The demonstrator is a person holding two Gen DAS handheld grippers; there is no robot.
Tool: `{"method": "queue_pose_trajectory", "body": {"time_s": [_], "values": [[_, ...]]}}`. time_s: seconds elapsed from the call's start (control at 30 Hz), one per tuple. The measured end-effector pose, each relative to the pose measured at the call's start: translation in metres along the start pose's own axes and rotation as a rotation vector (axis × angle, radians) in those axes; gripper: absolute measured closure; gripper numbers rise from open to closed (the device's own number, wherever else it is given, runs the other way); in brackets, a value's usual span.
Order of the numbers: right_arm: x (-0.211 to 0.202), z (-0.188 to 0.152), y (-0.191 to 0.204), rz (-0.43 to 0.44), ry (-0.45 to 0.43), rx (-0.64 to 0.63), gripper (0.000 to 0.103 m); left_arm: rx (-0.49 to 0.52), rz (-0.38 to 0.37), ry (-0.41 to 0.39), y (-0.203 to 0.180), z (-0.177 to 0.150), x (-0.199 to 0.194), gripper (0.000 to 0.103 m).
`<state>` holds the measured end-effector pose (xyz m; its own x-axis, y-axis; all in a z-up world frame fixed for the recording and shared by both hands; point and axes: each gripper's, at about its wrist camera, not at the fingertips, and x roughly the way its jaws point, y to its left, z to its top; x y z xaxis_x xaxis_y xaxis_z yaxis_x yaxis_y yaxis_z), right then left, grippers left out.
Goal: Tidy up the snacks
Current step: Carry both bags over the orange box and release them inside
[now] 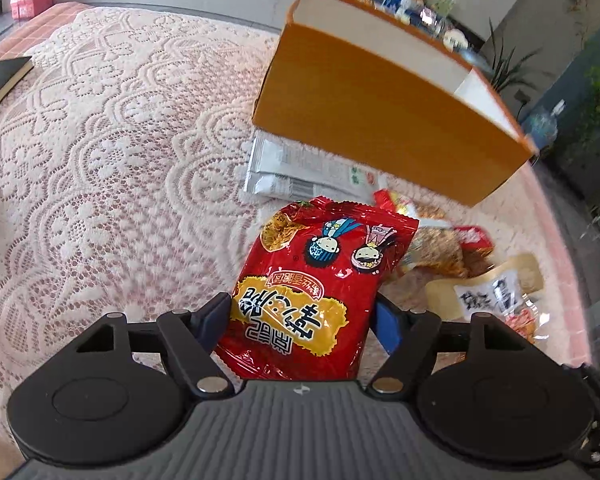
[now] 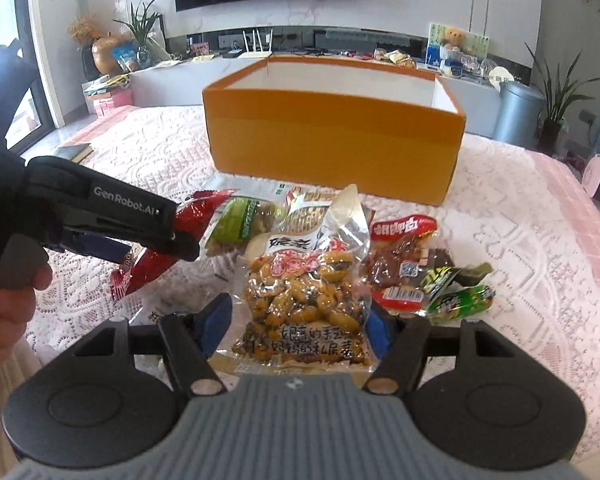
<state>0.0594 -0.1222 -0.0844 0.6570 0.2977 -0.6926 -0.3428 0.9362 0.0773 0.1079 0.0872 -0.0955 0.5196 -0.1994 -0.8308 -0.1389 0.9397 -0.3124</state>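
Left side first: our left gripper (image 1: pixel 300 320) is clamped on the red noodle packet (image 1: pixel 320 280), low centre of its view. Centre: our right gripper (image 2: pixel 292 320) is clamped on the clear bean pouch (image 2: pixel 306 300), above the snack pile. Upper centre sits the orange box (image 2: pixel 332 140), apparently empty. We're mid-pickup; next, carry both over its rim and release.

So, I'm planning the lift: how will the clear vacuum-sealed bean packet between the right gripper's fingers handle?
The clear vacuum-sealed bean packet looks densely packed, so probably fairly stiff and heavy for its size. Its glossy film may be slippery.
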Motion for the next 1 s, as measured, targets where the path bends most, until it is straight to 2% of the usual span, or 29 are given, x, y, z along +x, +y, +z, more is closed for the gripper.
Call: {"method": "queue_pose_trajectory", "body": {"time_s": [0.1,0.27,0.47,0.7,0.87,1.0], "values": [[-0.006,0.001,0.001,0.001,-0.012,-0.001,0.036,-0.017,-0.045,-0.023,-0.001,-0.003,-0.011,0.019],[-0.019,0.007,0.000,0.000,-0.051,0.008,0.036,-0.001,-0.054,-0.082,-0.009,-0.002,-0.031,0.019],[-0.030,0.029,-0.008,-0.008,-0.099,-0.006,0.036,0.032,-0.083,-0.122,-0.027,0.014,-0.055,0.019],[-0.036,0.070,-0.026,-0.020,-0.169,-0.020,0.036,0.094,-0.109,-0.165,-0.057,0.055,-0.069,0.019],[-0.029,0.110,-0.038,-0.014,-0.210,-0.018,0.036,0.173,-0.069,-0.249,-0.081,0.089,-0.072,0.019],[-0.015,0.139,-0.042,-0.023,-0.230,-0.030,0.036,0.203,-0.060,-0.275,-0.096,0.112,-0.068,0.019]]}}
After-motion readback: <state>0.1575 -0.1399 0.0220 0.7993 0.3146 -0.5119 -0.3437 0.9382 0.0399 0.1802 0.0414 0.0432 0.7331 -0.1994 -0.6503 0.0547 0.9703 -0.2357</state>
